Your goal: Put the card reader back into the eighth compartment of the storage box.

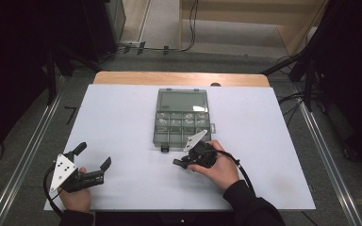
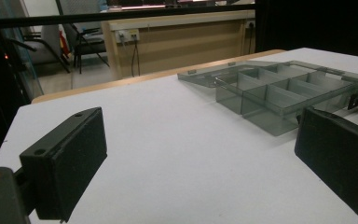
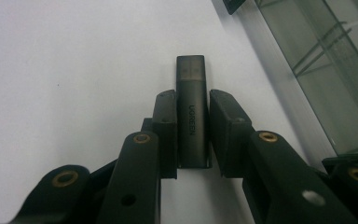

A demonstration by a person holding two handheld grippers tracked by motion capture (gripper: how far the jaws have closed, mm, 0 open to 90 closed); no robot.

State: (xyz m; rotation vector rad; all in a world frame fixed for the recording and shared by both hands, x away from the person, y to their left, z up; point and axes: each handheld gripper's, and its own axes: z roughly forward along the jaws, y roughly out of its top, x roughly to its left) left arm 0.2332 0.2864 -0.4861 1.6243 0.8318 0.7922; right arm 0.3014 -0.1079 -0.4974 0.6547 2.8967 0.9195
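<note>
A dark grey USB stick [image 3: 192,79] with a translucent cap lies flat on the white table sheet in the right gripper view. My right gripper [image 3: 193,100] is shut on it, both pads pressing its long sides, with the cap end sticking out past the fingertips. In the high view the right gripper [image 1: 176,162] rests low on the sheet just in front of a smoky clear compartment box [image 1: 181,101], whose lid lies open toward the far side. My left gripper [image 1: 94,154] sits at the near left of the sheet, open with nothing between its jaws [image 2: 200,154].
The compartment box [image 2: 279,88] has several divided cells and a black latch on its near edge. The white sheet [image 1: 122,122] covers most of a wooden table [image 1: 179,77]. Dark equipment and cables stand beyond the table's sides.
</note>
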